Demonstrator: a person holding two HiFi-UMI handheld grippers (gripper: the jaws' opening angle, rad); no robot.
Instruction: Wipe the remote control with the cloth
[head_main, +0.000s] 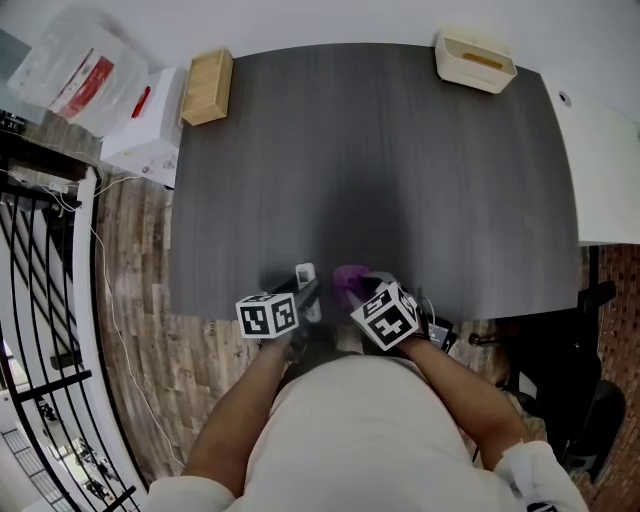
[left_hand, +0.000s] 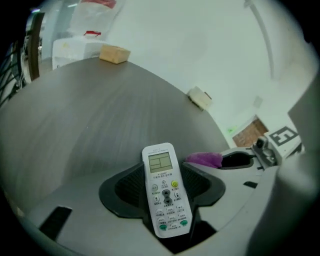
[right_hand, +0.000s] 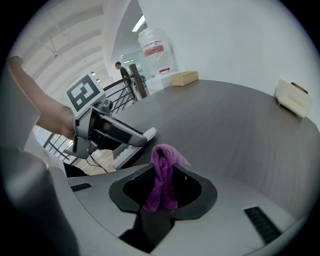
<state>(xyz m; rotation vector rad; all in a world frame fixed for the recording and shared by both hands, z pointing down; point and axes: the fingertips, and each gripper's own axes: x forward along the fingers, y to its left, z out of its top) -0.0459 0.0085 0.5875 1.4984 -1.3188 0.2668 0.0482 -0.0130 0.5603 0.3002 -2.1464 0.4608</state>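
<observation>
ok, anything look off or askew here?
Nothing stands out. The left claw holds the remote control upright between its jaws, buttons facing the camera, no visible damage. The right claw grips the bunched purple cloth. No spill shows on the table; the wooden box and white box sit near its far edge.

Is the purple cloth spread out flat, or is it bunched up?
Bunched up. The cloth stands as a narrow, folded wad pinched between the jaws of the right gripper; no part of it lies flat.
</observation>
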